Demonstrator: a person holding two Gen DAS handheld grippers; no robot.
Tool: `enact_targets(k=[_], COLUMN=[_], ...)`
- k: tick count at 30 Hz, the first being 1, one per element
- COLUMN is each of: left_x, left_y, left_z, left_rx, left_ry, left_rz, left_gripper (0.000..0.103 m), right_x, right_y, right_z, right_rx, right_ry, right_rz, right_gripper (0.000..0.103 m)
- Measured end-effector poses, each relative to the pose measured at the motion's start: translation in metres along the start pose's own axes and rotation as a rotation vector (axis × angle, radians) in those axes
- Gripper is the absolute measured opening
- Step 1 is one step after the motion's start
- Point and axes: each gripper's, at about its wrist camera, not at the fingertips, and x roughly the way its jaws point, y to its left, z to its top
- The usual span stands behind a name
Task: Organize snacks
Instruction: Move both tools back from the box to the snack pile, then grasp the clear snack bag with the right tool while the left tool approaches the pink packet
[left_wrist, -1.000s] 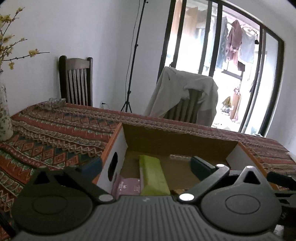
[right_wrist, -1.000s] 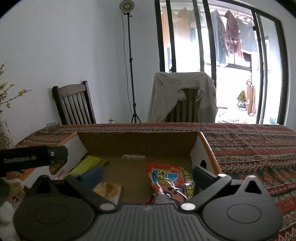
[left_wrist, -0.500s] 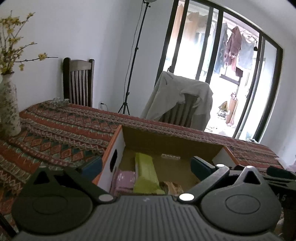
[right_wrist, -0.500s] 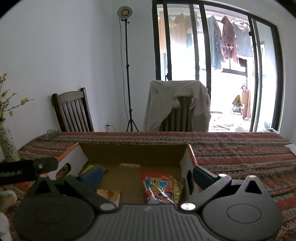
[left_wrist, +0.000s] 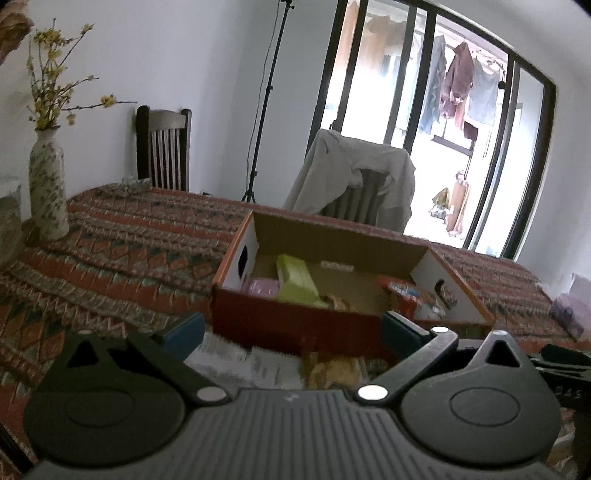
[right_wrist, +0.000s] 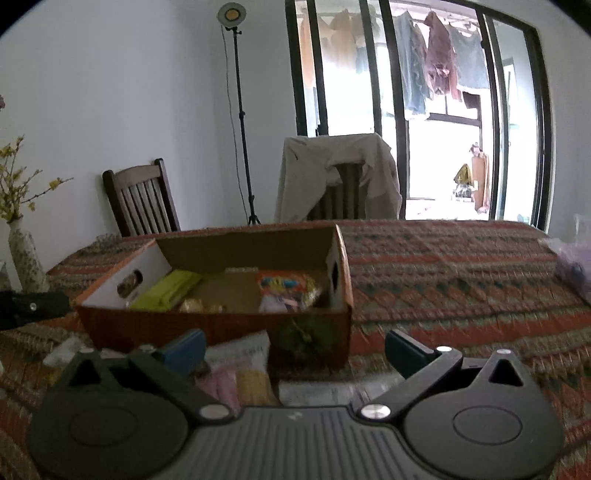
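Open orange cardboard box (right_wrist: 207, 325) holds green, pink and colourful snack packets.

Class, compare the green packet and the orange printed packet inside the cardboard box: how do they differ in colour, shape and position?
The green packet is plain yellow-green; the orange packet carries busy multicoloured print. The green packet is a long, flat-sided block; the orange packet looks crinkled and pillowy. The green packet lies toward the box's left end, the orange packet toward its right end. Both lie inside the open box, untouched by either claw.
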Motion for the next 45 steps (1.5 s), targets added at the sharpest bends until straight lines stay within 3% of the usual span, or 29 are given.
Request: enact_targets(k=[13,23,38,45], left_x=[-0.018,-0.018,-0.016,-0.013], left_y=[0.004,0.009,0.016,0.018], left_z=[-0.037,-0.047,-0.048,-0.05], left_rx=[0.02,0.007,-0.003,-0.021], left_ry=[0.054,0.091,0.109,0.132], left_rz=[0.006,0.005,0.007,0.009], left_gripper=[0.103,0.103,0.103,0.103], right_x=[-0.028,-0.042,-0.001,0.004], right_y=[-0.02,-0.049,-0.056,-0.051], right_z=[-0.045,-0.058,-0.06,-0.062], right_rx=[-0.025,-0.046,-0.031,-0.083], right_ry=[0.056,0.084,0.238,0.247], right_rz=[-0.011,0.011,-0.005,-0.018], right_gripper=[0.103,0.103,0.103,0.103])
